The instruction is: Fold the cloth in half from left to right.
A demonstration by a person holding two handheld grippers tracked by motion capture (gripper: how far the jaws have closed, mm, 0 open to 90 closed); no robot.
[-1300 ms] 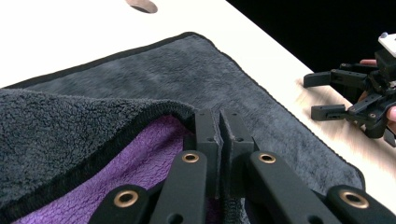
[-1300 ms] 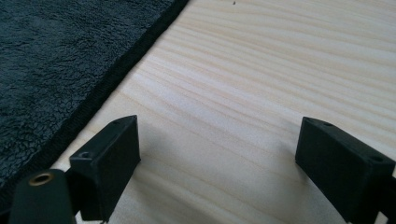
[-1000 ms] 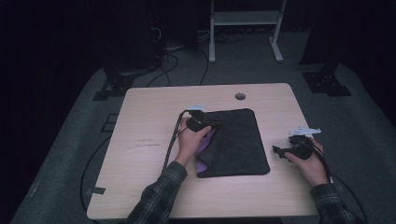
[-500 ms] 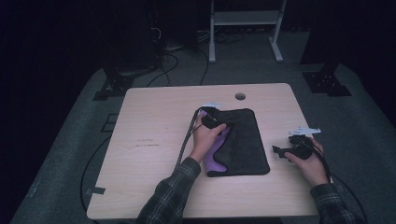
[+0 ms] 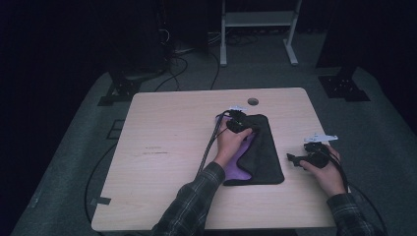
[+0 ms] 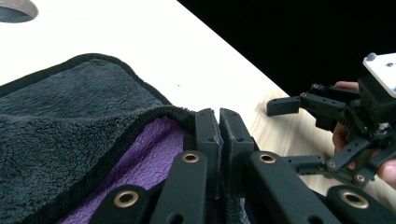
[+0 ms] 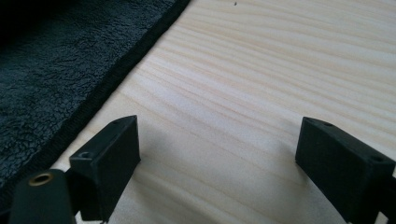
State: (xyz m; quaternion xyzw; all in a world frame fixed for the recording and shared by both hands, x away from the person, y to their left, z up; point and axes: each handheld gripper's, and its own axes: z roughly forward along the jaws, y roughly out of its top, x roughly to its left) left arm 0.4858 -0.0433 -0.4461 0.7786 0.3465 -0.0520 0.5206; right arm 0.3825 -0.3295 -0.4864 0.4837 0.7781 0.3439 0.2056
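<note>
A dark grey cloth (image 5: 268,157) lies on the wooden table (image 5: 167,147), right of centre. Its left part is folded over, baring a purple underside (image 5: 238,162). My left gripper (image 5: 244,127) is shut on the cloth's hemmed edge and holds it over the cloth's far end. Seen from the left gripper view, the jaws (image 6: 218,116) pinch the black hem, with grey pile (image 6: 70,107) to the left and purple (image 6: 149,156) below. My right gripper (image 5: 293,160) rests open on bare wood just right of the cloth; its jaws (image 7: 217,149) are wide apart, the cloth's edge (image 7: 56,70) to their left.
A round cable hole (image 5: 253,101) sits near the table's far edge. Cables trail from the left gripper across the table toward the person. A white stand (image 5: 255,19) and black equipment stand on the floor behind. The right gripper (image 6: 292,135) appears farther off in the left gripper view.
My left gripper has moved right and away with the cloth's edge, folding the left part over and baring more purple. The right gripper has stayed put.
</note>
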